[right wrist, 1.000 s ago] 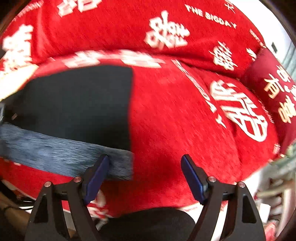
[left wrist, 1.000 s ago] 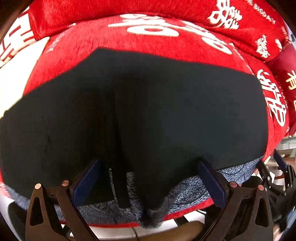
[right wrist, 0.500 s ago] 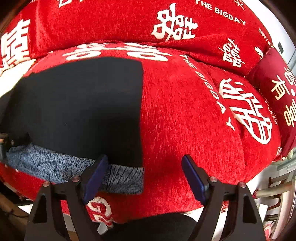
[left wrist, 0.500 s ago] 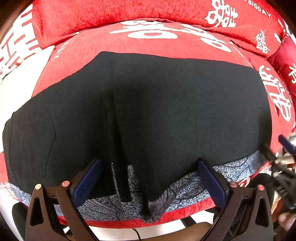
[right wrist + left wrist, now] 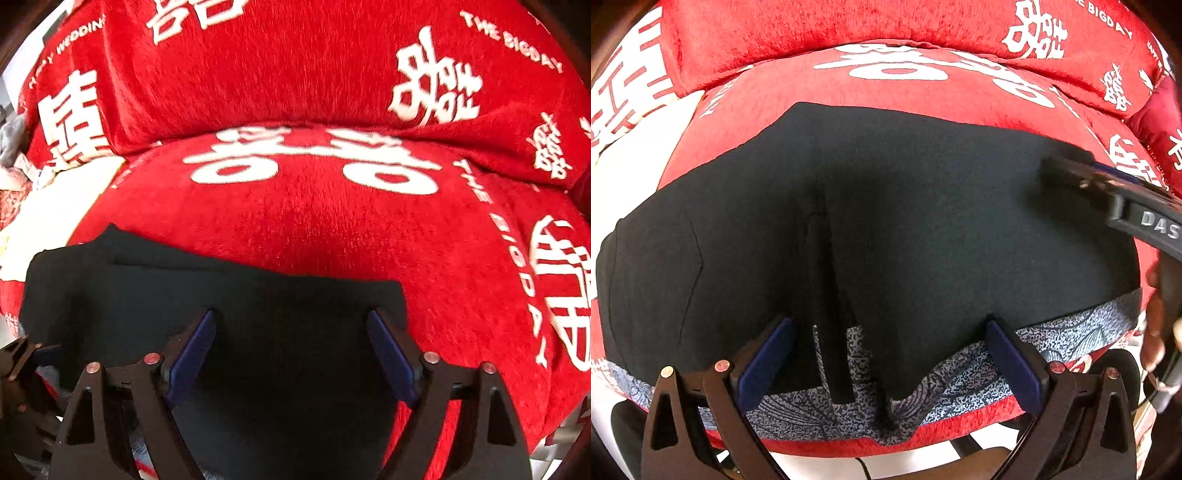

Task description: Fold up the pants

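Note:
Black pants (image 5: pixel 905 221) lie flat on a red sofa seat, their blue-grey patterned waistband (image 5: pixel 960 373) along the near edge. My left gripper (image 5: pixel 890 354) is open, its jaws straddling the waistband near the fly. My right gripper (image 5: pixel 291 350) is open and hovers over the right part of the pants (image 5: pixel 258 295). The right gripper also shows in the left wrist view (image 5: pixel 1108 192), reaching in over the pants' far right corner. Neither holds anything.
The red sofa cover (image 5: pixel 332 229) with white characters spreads beyond the pants, with the backrest (image 5: pixel 258 66) behind. A white patch of cover (image 5: pixel 631 166) lies at the left. The sofa's front edge (image 5: pixel 886 443) drops off just below the waistband.
My right gripper has swung left from the bare red seat to over the pants and now appears in the left wrist view. The left gripper has held its place.

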The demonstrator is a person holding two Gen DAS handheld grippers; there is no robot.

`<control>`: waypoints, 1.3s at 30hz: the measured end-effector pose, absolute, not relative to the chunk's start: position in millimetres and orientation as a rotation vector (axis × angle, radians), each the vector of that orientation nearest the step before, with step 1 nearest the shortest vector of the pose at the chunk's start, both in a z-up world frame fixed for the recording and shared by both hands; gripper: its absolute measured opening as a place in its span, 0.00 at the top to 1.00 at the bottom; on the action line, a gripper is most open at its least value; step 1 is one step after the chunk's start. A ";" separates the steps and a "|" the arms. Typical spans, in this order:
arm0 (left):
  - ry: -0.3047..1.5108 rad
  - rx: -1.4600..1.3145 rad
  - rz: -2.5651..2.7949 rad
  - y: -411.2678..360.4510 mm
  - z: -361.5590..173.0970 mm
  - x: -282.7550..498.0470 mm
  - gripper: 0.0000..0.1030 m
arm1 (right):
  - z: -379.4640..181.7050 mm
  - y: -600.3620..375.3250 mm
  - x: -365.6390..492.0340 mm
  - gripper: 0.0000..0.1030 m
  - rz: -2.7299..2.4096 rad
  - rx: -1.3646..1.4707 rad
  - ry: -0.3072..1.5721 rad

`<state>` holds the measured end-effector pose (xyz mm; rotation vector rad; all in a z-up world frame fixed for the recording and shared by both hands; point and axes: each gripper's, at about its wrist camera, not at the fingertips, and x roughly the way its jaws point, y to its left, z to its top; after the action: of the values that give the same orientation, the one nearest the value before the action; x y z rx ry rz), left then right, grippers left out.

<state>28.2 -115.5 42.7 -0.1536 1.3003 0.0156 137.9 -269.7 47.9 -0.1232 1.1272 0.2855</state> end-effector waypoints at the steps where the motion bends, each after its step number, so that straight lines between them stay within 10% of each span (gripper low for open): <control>1: 1.299 -0.151 0.014 -114.4 42.6 27.9 0.00 | 45.4 -267.9 139.4 0.05 0.295 -0.131 1.131; 39: 1.254 -0.176 0.043 -53.1 55.8 -14.4 0.00 | 62.5 -192.4 101.2 0.01 0.279 -0.217 1.122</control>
<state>-14.4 -53.1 55.8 -0.1765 1.2536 0.0428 101.2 -192.4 62.5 -0.2168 1.1219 0.2792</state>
